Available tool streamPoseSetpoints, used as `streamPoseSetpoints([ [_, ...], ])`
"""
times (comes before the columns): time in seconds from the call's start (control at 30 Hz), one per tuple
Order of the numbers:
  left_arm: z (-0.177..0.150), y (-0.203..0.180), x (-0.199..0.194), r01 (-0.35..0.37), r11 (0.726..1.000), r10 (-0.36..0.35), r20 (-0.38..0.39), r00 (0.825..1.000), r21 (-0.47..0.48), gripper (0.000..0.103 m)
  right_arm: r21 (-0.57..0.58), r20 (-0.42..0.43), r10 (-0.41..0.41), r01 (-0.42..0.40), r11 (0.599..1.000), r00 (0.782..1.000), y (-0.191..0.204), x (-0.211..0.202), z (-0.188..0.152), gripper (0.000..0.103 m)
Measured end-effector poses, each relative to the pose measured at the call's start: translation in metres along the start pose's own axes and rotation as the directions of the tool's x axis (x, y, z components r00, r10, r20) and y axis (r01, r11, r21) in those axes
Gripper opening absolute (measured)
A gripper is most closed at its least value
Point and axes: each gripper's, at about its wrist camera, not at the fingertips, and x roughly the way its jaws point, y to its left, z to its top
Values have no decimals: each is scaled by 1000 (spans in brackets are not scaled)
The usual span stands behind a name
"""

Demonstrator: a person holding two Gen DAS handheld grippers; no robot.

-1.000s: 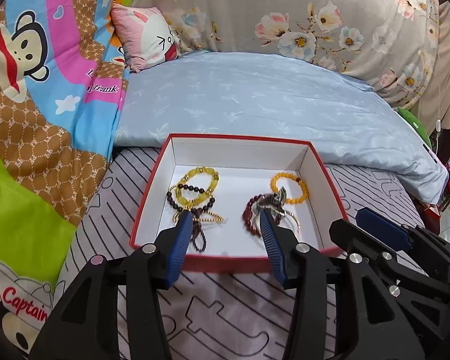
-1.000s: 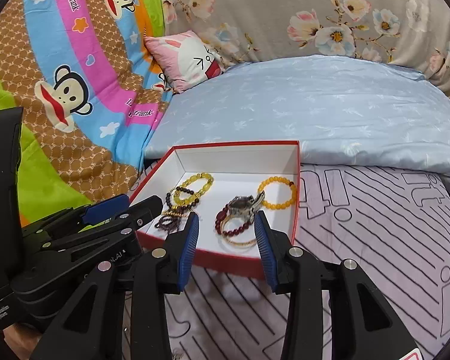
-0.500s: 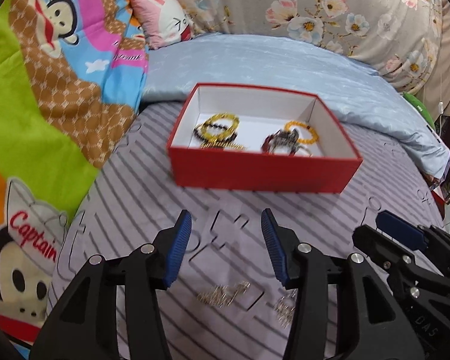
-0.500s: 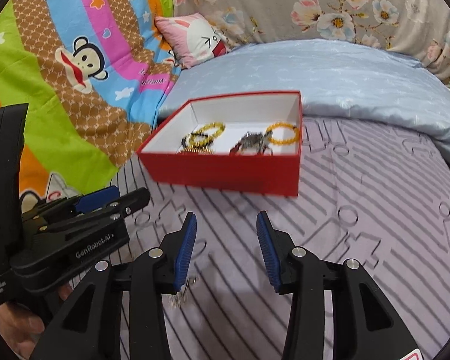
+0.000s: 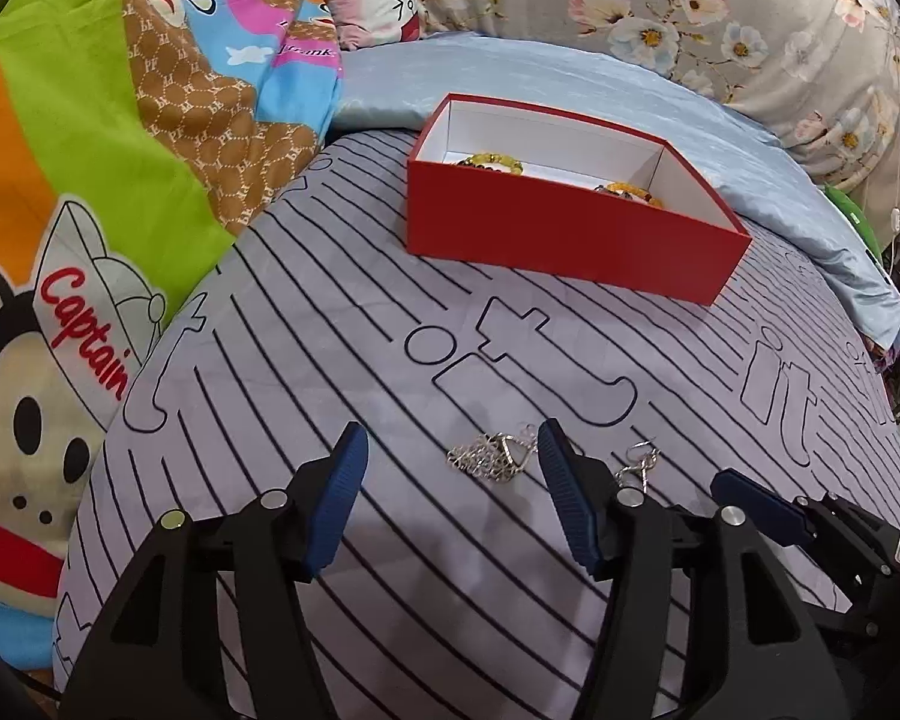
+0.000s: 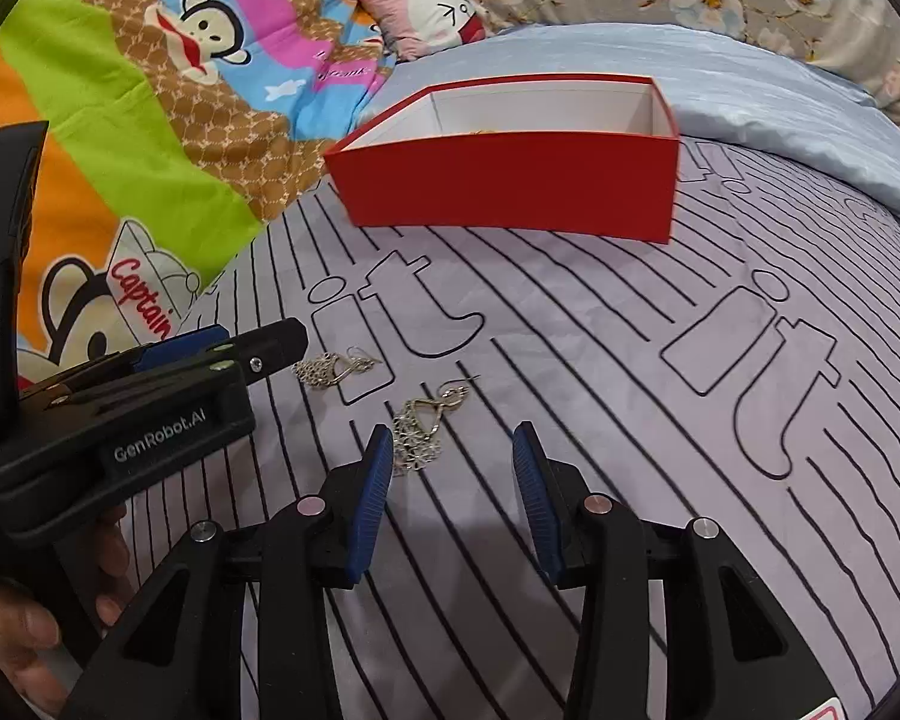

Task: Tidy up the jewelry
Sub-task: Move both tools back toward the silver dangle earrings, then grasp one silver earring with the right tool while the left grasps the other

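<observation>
Both silver earrings are lying on the striped bed sheet (image 5: 306,324), one (image 5: 492,455) being straddled by the opening left tool (image 5: 450,468), the other (image 6: 423,429) sitting beside the empty, parted right tool (image 6: 447,474), red box (image 5: 558,240) well behind

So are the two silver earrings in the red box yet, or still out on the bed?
Out. Both silver earrings lie on the striped sheet, apart from the red box.
</observation>
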Motion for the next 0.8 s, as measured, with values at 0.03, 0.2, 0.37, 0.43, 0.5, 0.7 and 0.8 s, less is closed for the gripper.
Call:
streamPoseSetpoints([
  [0.03,-1,1,0,0,1000,0,-2,1000,0,56,-6,-3,2,-2,1000,1000,3,2,0,41],
  [0.2,-5,6,0,-2,1000,2,-7,1000,-2,56,-41,-16,-18,18,999,1000,13,14,2,41],
  [0.37,-7,7,2,-7,1000,7,-13,1000,5,56,-68,-16,-48,47,997,999,19,21,5,39],
  [0.43,-8,8,3,-2,1000,2,-19,1000,6,56,-77,-15,-63,62,995,998,20,23,6,35],
  [0.5,-9,7,4,1,1000,-1,-23,1000,10,56,-92,-14,-89,87,992,996,20,24,6,27],
  [0.7,-9,3,8,14,1000,-13,-35,999,22,56,-82,-15,-103,101,991,995,11,23,9,12],
  [0.8,-9,0,10,20,999,-19,-41,999,29,56,-63,-17,-100,99,993,995,6,20,8,11],
])
